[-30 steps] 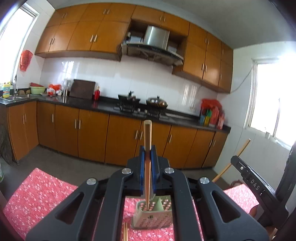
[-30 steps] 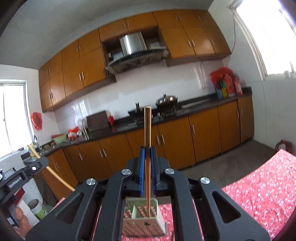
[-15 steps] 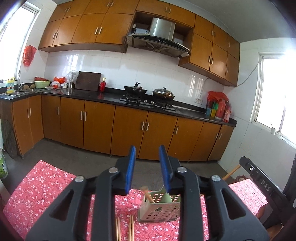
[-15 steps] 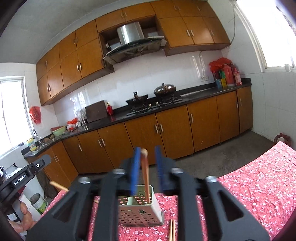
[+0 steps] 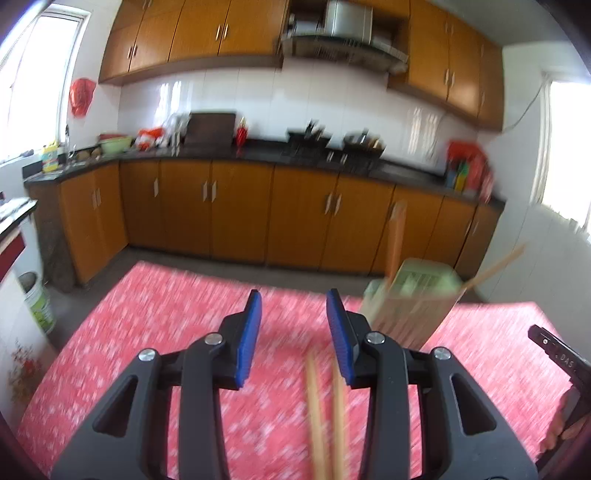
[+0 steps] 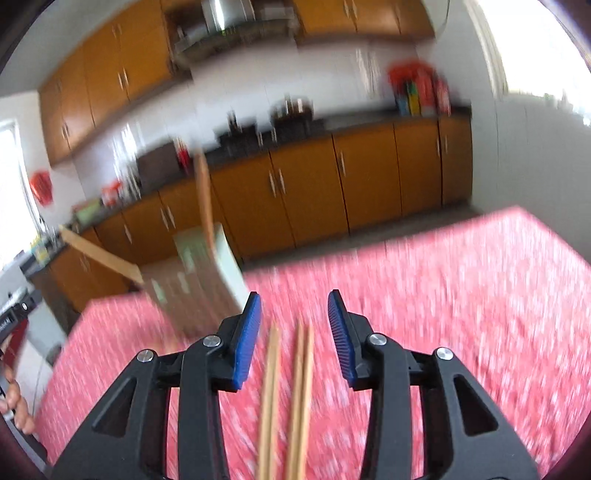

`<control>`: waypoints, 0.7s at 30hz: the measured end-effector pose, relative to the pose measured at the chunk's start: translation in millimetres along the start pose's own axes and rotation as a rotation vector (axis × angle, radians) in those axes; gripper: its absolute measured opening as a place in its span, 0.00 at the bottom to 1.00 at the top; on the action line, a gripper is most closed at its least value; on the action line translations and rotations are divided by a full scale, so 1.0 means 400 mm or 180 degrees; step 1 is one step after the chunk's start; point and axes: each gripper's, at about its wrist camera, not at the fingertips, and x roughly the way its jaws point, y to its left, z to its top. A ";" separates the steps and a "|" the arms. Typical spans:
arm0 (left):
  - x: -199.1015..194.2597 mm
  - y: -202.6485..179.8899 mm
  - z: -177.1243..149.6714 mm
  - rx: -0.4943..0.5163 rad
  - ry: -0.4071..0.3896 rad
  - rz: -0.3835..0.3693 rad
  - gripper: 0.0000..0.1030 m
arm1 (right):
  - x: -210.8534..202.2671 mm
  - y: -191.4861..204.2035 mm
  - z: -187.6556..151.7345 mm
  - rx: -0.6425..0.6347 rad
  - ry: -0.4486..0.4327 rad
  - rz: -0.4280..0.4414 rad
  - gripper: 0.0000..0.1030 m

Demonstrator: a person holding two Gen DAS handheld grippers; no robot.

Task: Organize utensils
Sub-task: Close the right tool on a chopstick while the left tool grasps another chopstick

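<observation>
In the left wrist view, the left gripper (image 5: 293, 332) stood with its blue-padded jaws spread wide and nothing between them, above the red floral tablecloth (image 5: 155, 332). The pale green perforated plastic utensil basket (image 5: 413, 302) sat ahead and to the right on the cloth, with two light wooden chopsticks standing in it (image 5: 395, 236), one upright and one leaning out to the right. More wooden chopsticks lying loose on the cloth (image 5: 317, 417) ran toward the camera under the jaws. The step in hand looked like a reach for the next stick; the move would call for lowering over one stick alone and closing on it squarely. Blur hid how many lay there.

In the right wrist view, the right gripper (image 6: 294, 332) was likewise spread and empty. The basket (image 6: 199, 280) was ahead to the left, and several loose sticks (image 6: 288, 398) lay directly below and between the jaws, close together, so picking one cleanly could be fiddly. A hand showed at the left edge (image 6: 11, 402).

Beyond the table were orange-brown wooden cabinets (image 6: 306, 199), a dark countertop (image 5: 258, 153), white wall tiles and a steel range hood (image 5: 347, 22).
</observation>
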 end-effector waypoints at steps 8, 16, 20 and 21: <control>0.065 0.058 -0.189 -0.0009 0.0640 0.0090 0.36 | 0.104 0.003 -0.194 -0.0122 0.0860 0.0018 0.17; 0.080 0.035 -0.260 -0.0002 0.0905 -0.0097 0.36 | 0.125 0.006 -0.235 -0.0296 0.0975 -0.0114 0.08; 0.084 0.016 -0.276 -0.0008 0.0995 -0.0257 0.35 | 0.128 -0.015 -0.230 -0.0184 0.0926 -0.0254 0.08; 0.083 0.011 -0.280 -0.0001 0.1018 -0.0296 0.35 | 0.128 -0.020 -0.230 -0.0152 0.0921 -0.0257 0.07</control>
